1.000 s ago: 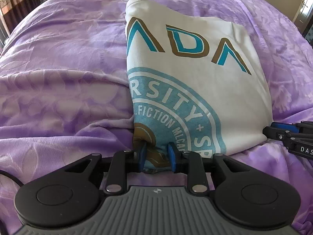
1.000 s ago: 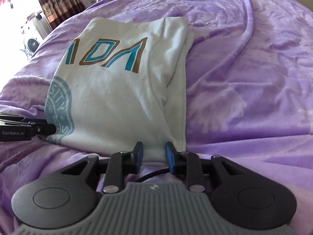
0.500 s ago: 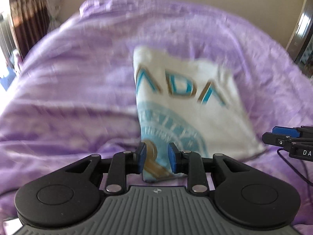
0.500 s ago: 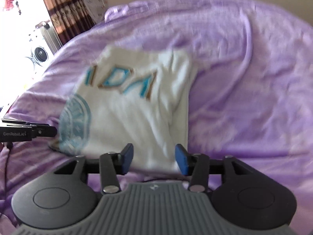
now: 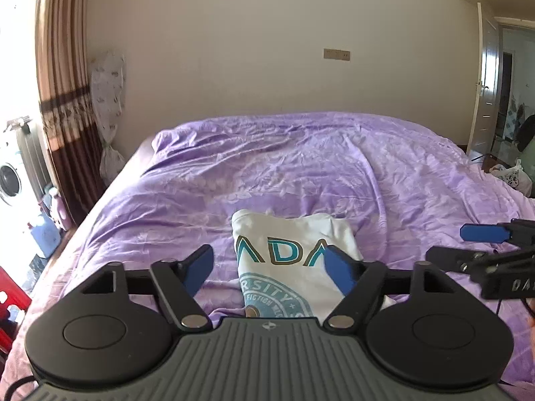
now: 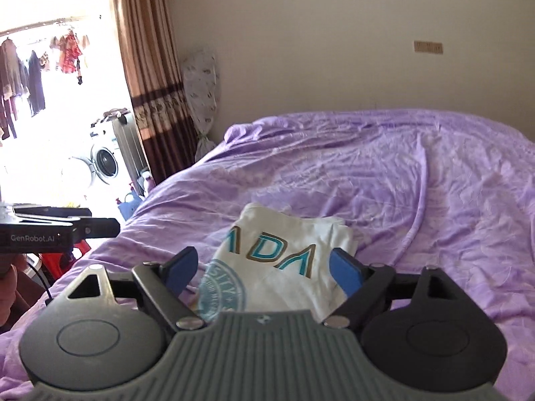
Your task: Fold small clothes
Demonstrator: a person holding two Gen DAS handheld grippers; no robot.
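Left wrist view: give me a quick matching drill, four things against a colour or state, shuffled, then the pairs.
Things:
1. shirt
2. bedspread
3. left gripper
4. curtain

Colour or state:
A. purple, wrinkled
B. brown, striped, hanging at the window
C. white with teal letters, folded, lying on the bed
D. jaws opening wide, nothing between the pads

Pairs: 1-C, 2-A, 3-D, 4-B
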